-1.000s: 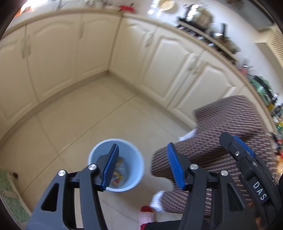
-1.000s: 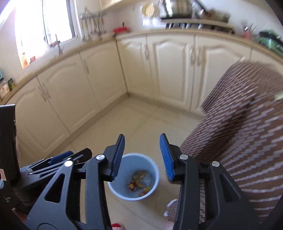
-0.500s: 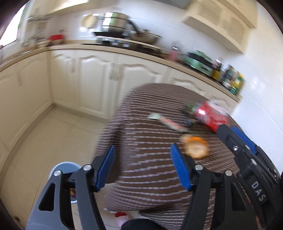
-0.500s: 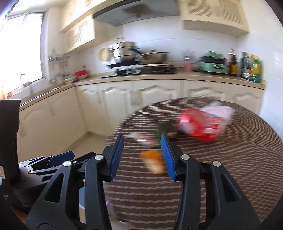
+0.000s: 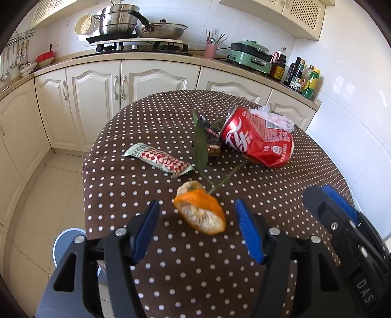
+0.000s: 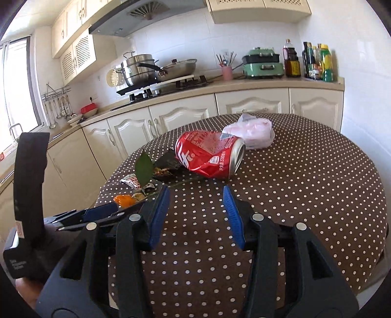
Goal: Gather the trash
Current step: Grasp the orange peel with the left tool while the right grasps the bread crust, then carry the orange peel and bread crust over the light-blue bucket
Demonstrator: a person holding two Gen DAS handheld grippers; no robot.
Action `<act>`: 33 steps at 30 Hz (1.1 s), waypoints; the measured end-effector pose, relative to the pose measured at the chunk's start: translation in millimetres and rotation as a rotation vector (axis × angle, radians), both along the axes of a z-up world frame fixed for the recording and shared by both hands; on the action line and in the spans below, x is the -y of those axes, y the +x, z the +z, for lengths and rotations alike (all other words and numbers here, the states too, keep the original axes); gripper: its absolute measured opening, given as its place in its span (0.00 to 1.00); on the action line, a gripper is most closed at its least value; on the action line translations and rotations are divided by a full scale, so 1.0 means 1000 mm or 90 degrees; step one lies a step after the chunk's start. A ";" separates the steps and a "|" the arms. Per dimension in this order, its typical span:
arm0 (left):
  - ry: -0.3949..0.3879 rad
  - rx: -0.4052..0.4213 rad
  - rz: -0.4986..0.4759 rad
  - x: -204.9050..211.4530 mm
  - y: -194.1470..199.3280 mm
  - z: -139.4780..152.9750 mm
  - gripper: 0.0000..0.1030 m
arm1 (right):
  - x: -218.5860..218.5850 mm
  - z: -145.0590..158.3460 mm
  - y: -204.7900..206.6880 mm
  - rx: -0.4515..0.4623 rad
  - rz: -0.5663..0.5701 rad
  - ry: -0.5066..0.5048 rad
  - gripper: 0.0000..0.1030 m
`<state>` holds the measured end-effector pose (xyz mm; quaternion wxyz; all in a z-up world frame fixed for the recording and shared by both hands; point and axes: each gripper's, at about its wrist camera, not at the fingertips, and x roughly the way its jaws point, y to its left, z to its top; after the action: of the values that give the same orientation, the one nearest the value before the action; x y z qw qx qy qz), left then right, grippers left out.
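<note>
Trash lies on a round table with a brown dotted cloth. An orange peel sits just ahead of my open, empty left gripper, between its fingertips' lines. Beyond lie a red-and-white snack wrapper, a green leaf with stem, a dark wrapper, a crushed red can and a plastic bag. My right gripper is open and empty, short of the can; the bag lies behind it. The blue bin stands on the floor at left.
White kitchen cabinets curve behind the table, with a stove, pots, a green appliance and bottles on the counter. The left gripper's body fills the left of the right wrist view. Tiled floor lies left of the table.
Both grippers have swung up from over the blue bin on the floor to the tabletop. The left one now faces the orange peel, the right one the can. Both stay open.
</note>
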<state>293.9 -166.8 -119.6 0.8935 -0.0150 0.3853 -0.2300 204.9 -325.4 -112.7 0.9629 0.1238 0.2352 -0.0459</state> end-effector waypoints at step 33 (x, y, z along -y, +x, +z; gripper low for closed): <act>-0.117 0.054 0.217 -0.181 -0.002 0.003 0.31 | -0.104 -0.011 0.080 -0.125 0.130 -0.059 0.25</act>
<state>291.7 13.9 -116.4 0.9299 -0.1514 0.3167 -0.1101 285.1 -221.4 -123.8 0.9395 0.0497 0.3375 0.0299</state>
